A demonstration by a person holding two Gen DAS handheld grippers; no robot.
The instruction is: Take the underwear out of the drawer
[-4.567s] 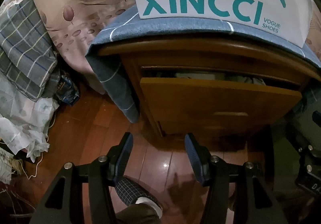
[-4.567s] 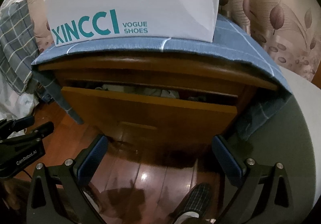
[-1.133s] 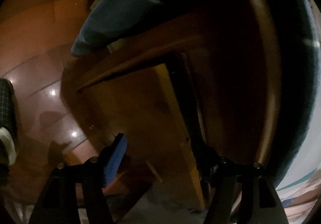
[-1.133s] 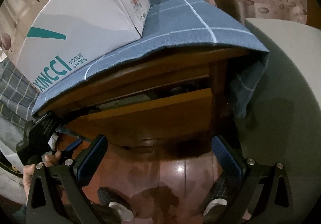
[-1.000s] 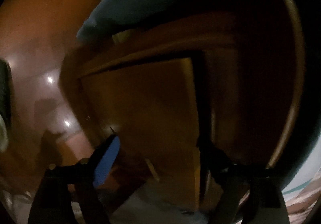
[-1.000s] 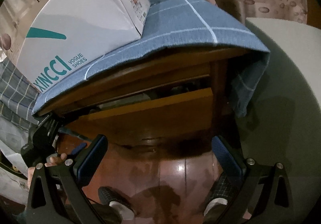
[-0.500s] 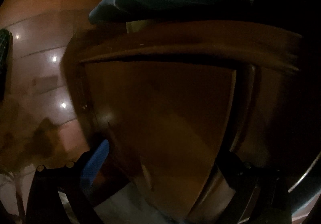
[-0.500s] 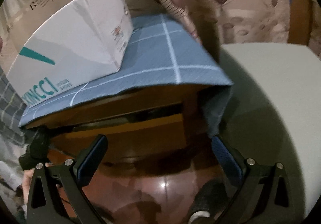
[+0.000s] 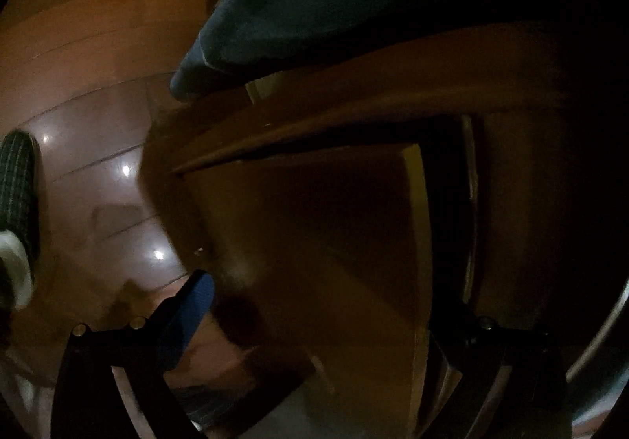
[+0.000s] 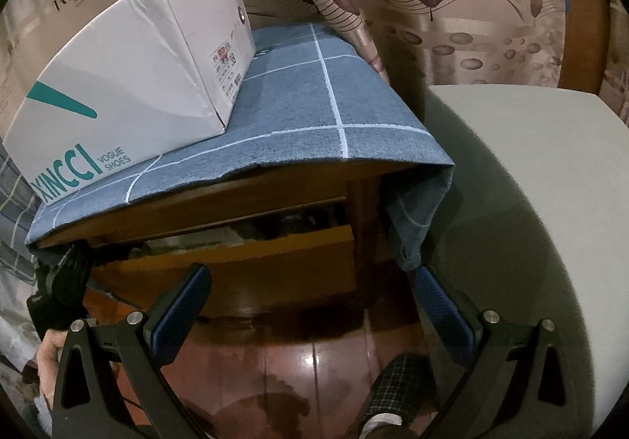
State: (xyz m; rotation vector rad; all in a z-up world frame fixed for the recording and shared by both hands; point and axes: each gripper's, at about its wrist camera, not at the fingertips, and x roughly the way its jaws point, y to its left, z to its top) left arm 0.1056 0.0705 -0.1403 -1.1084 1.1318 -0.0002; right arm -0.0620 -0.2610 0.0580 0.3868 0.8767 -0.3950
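While the drawer (image 10: 236, 254) of the wooden nightstand (image 10: 365, 226) stands only part-way out, the step in hand is judged to be opening it. At 9 o'clock in the right wrist view, the left gripper (image 10: 63, 281) sits at the drawer's left end, beneath the hanging corner of the blue checked cloth (image 10: 322, 116). Its own view is dark: one blue-padded finger (image 9: 188, 313) lies outside the drawer front (image 9: 314, 242) at 7 o'clock and the other is in shadow at 5 o'clock beyond the front's edge, so the jaws straddle the panel; whether they press on it cannot be told. A white shoe box (image 10: 129, 85) rests on the cloth at 10 o'clock. Crumpled fabric (image 10: 251, 230), probably the underwear, shows dimly through the gap above the drawer front, near 12 o'clock of the right gripper (image 10: 310, 301), which hangs over the floor with fingers spread wide and empty. The next move calls for drawing the panel further out, then sending the right gripper up into the gap to pinch one garment
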